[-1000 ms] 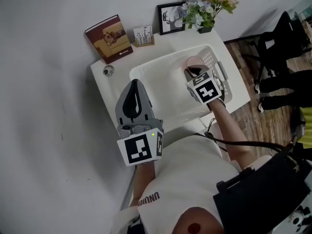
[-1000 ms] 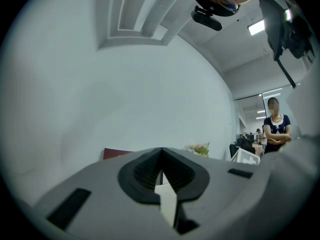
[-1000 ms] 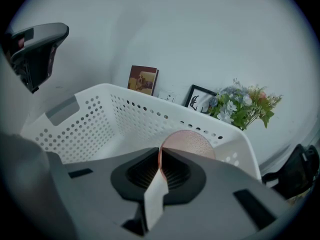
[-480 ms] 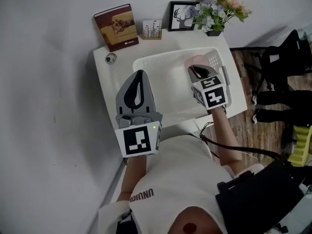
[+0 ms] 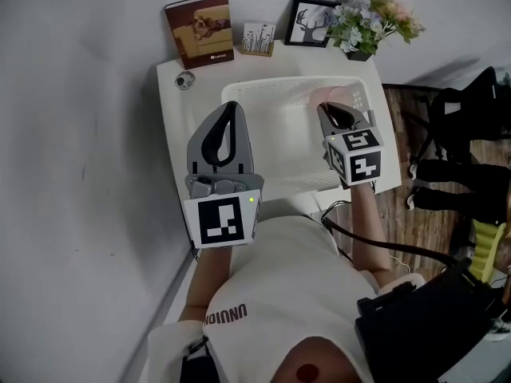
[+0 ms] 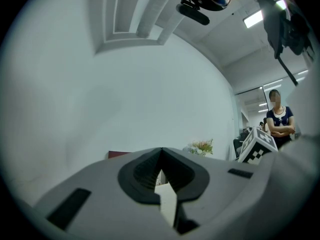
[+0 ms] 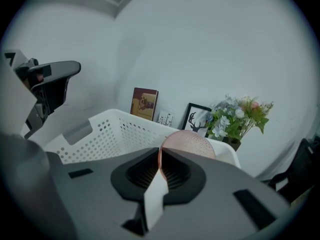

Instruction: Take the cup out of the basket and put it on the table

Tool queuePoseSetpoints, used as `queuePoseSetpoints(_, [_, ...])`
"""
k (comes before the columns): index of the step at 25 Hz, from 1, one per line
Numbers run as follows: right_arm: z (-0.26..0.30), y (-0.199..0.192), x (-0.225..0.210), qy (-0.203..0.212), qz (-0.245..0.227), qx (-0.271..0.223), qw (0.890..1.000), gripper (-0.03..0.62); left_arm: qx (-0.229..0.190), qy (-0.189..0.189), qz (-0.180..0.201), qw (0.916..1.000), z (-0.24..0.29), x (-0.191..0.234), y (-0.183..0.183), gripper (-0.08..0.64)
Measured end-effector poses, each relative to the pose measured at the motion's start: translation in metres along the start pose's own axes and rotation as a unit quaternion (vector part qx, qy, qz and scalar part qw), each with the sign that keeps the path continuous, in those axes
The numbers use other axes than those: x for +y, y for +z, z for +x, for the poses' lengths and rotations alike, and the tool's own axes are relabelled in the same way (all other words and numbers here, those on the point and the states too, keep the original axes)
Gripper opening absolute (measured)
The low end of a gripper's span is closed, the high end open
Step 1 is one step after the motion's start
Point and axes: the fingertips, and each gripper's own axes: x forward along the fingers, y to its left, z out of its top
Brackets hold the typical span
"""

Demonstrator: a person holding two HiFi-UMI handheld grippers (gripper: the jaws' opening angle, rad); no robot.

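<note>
In your head view, the white counter (image 5: 177, 114) stands against the wall and the white basket (image 5: 263, 86) takes up most of it. Your right tongs (image 5: 326, 108) reach into the basket's far right corner and are clamped on the pink cup (image 5: 318, 96). The cup lies within the basket's outline, but you cannot tell from here whether it rests on the basket's bottom. Your left tongs (image 5: 231, 104) are over the basket's left end, jaws together, with nothing in them. Behind the basket, along the wall, stand a book (image 5: 200, 29), a small card stand (image 5: 259, 38), a framed deer picture (image 5: 310, 22) and a pot of flowers (image 5: 371, 22). A small round thing (image 5: 185, 80) lies on the counter's left corner, near the book.

In your left gripper view, the left tongs (image 6: 161, 150) meet tip to tip and hold nothing. Only a pale sliver shows in the gap behind the tips. Past them you see the flowers (image 6: 201, 146), the book's top edge (image 6: 117, 154) and the marker cube (image 6: 257, 146) of your right tongs. A person (image 6: 277, 121) stands far back with arms folded.

In your right gripper view, the right tongs (image 7: 161, 151) pinch the cup's (image 7: 192, 140) thin wall. The cup's round pink body shows just past the tips, in front of the basket's (image 7: 100, 134) far rim. Behind it stand the book (image 7: 144, 103), the picture (image 7: 197, 118) and the flowers (image 7: 240, 114).
</note>
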Motion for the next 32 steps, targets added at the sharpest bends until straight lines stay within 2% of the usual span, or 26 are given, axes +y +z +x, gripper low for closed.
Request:
queuePoseSetpoints(6, [-0.011,0.008,-0.001,0.005,0.022,-0.027,0.999,0.034,-0.003,0.002,0.003,1.0,-0.001,0.001,0.001,0.011])
queuePoseSetpoints(32, [-0.038,0.036,-0.007,-0.015,0.047,-0.111,0.993,0.034,0.001,0.007,0.0,1.0,-0.003,0.004,0.002,0.011])
